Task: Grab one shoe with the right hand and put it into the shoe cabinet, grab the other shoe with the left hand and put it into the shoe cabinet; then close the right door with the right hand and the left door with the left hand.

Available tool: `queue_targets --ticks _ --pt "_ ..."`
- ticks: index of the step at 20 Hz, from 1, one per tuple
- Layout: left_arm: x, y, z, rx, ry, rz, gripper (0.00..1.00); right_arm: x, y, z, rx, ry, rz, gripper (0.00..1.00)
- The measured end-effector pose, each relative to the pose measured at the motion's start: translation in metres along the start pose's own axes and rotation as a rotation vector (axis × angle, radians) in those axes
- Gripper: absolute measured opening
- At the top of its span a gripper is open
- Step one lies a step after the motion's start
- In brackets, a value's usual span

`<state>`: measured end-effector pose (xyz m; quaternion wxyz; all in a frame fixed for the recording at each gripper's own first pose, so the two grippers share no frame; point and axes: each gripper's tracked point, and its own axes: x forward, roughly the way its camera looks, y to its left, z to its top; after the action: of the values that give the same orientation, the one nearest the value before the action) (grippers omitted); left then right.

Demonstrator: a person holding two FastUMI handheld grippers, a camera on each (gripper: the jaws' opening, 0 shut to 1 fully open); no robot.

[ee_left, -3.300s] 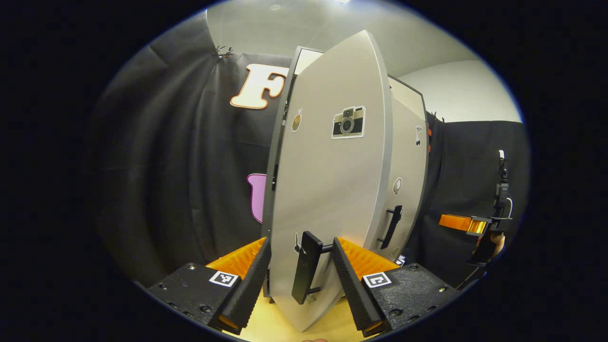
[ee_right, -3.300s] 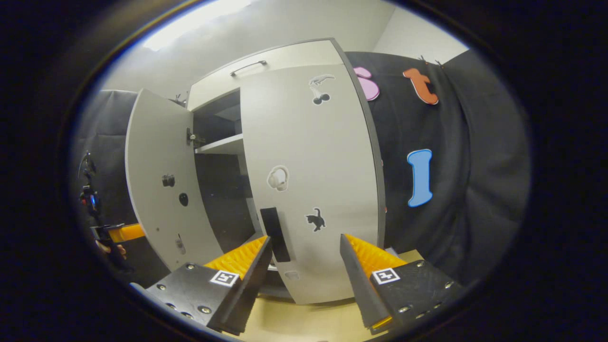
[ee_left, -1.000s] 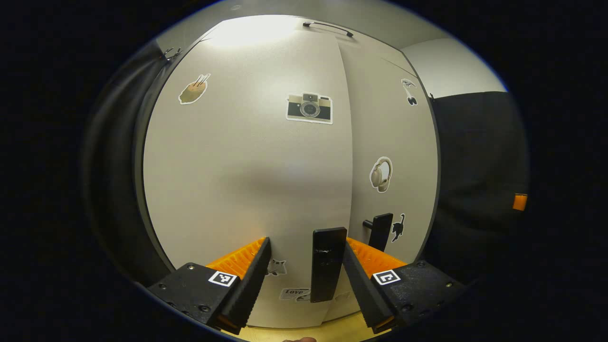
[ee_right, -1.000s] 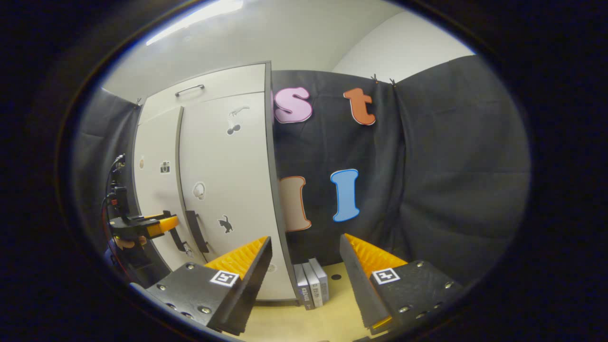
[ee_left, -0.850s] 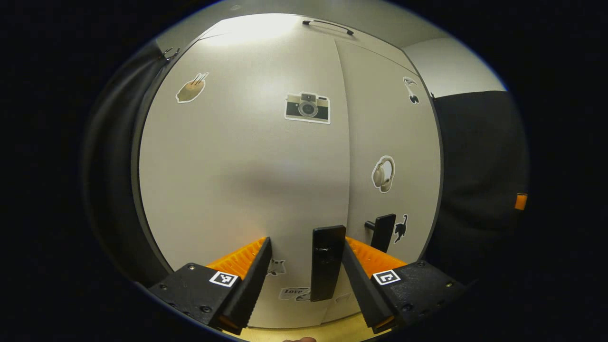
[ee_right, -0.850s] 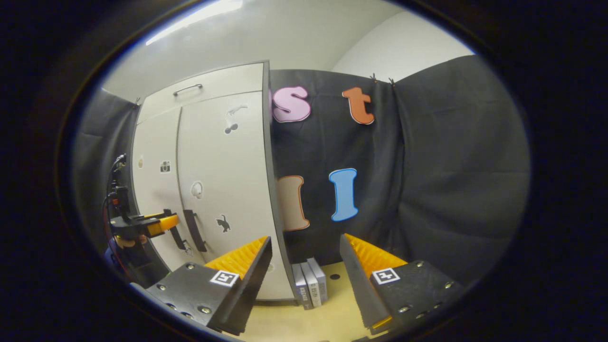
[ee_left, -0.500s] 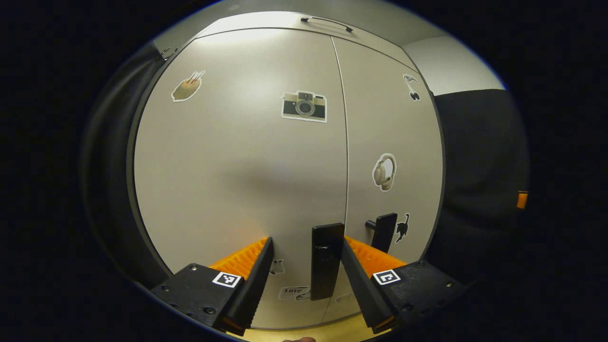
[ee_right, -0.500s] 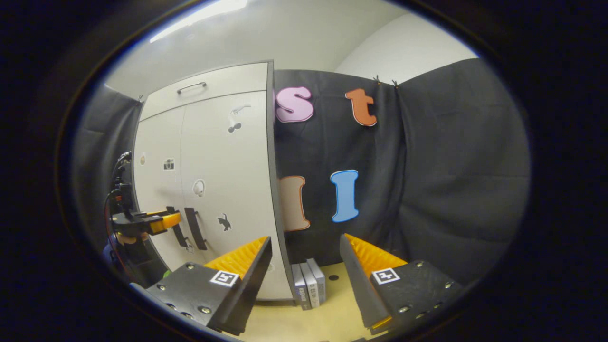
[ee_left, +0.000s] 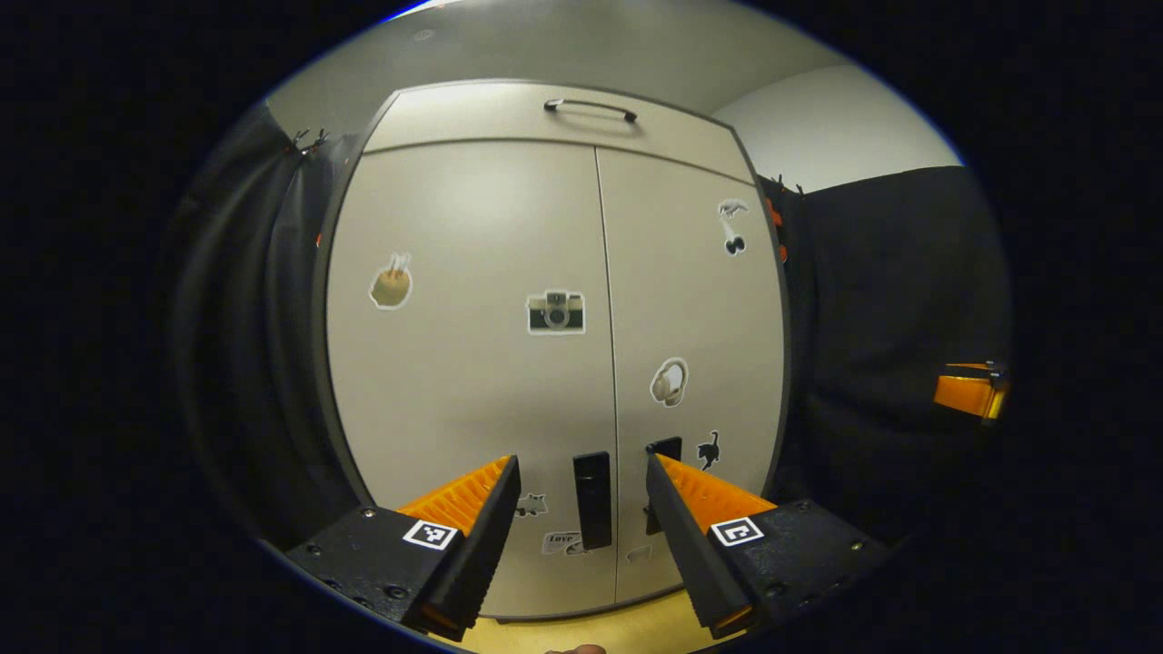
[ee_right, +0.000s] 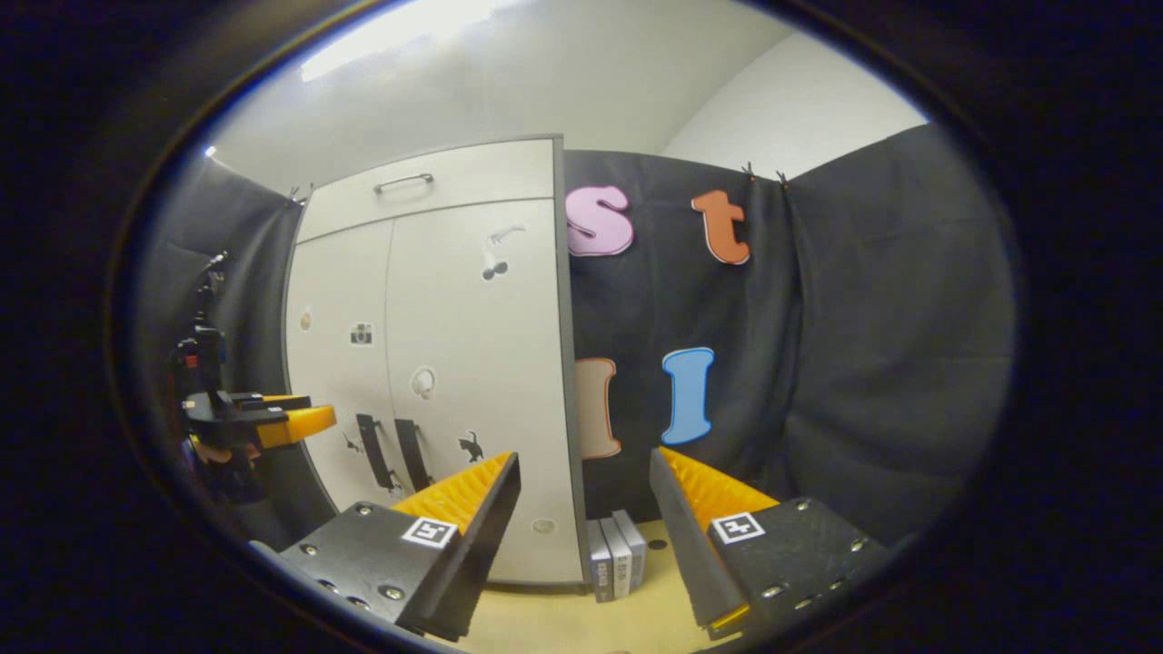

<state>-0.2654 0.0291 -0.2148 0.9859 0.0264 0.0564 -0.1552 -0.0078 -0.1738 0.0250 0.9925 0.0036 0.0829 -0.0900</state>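
The grey shoe cabinet (ee_left: 554, 300) stands straight ahead in the left gripper view. Its left door (ee_left: 463, 363) and right door (ee_left: 695, 336) lie flush and shut, hiding the inside. My left gripper (ee_left: 580, 461) is open a short way in front of them, apart from the left door's black handle (ee_left: 592, 500) and the right door's handle (ee_left: 665, 447). My right gripper (ee_right: 581, 459) is open and empty, off to the cabinet's right side and pointing past the cabinet (ee_right: 436, 363) at the black cloth. The left gripper (ee_right: 304, 420) is seen from there, in front of the doors.
A drawer with a metal handle (ee_left: 591, 107) tops the cabinet. Grey book-like boxes (ee_right: 616, 556) stand on the wooden floor (ee_right: 563, 618) against the cabinet's right side. The right gripper's tip (ee_left: 968, 392) shows at the far right. Black cloth walls surround the cabinet.
The left door swung fully shut. My left gripper then drew back from its handle, so the whole cabinet front is in view. The right gripper shifted slightly, still open.
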Motion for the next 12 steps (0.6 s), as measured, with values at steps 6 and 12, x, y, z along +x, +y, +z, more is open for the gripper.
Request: queue_targets --ticks 6,12 --pt "-0.080 0.017 0.040 -0.016 -0.036 0.090 0.87 -0.009 0.063 0.026 0.022 -0.041 0.132 0.85" --pt "-0.123 0.044 0.050 -0.013 -0.051 0.180 0.86 -0.007 0.096 0.029 0.010 -0.063 0.190 0.86"
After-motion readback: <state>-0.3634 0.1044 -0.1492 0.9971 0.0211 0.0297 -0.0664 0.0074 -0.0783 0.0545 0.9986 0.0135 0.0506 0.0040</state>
